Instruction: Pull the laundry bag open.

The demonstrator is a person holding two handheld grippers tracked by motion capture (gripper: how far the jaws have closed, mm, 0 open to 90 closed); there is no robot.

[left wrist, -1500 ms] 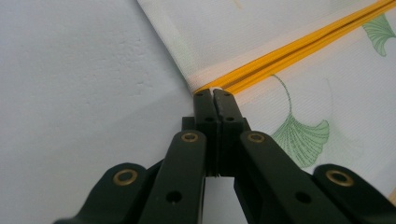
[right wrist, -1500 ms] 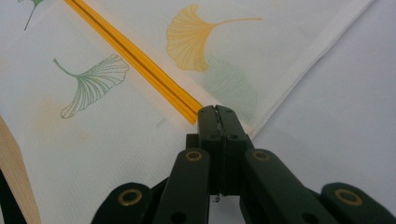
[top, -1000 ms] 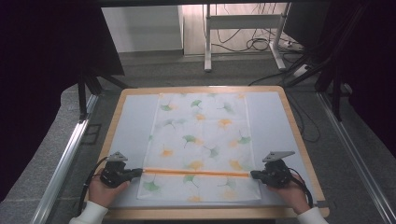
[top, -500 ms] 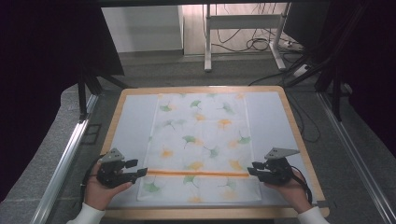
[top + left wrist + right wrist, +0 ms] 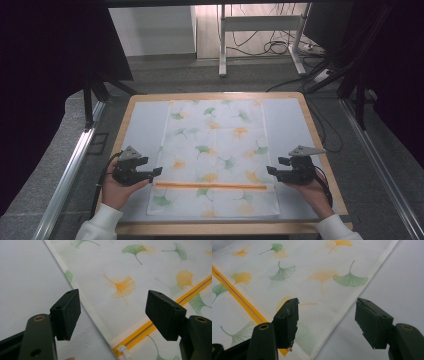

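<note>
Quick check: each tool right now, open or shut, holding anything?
Left tool: open, empty, at the cloth bag's left edge.
Right tool: open, empty, at its right edge.

Even, soft light on the table [image 5: 145,125], dark surroundings, the high view slightly grainy, close views sharp.

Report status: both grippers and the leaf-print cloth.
Left gripper open, at the cloth's left edge. Right gripper open, at its right edge. Leaf-print cloth flat on the table, orange zipper across. Nothing in the way.

The cloth [image 5: 150,272] is cut off by the frame in both gripper views; the zipper pull [image 5: 124,351] is partly cropped.
</note>
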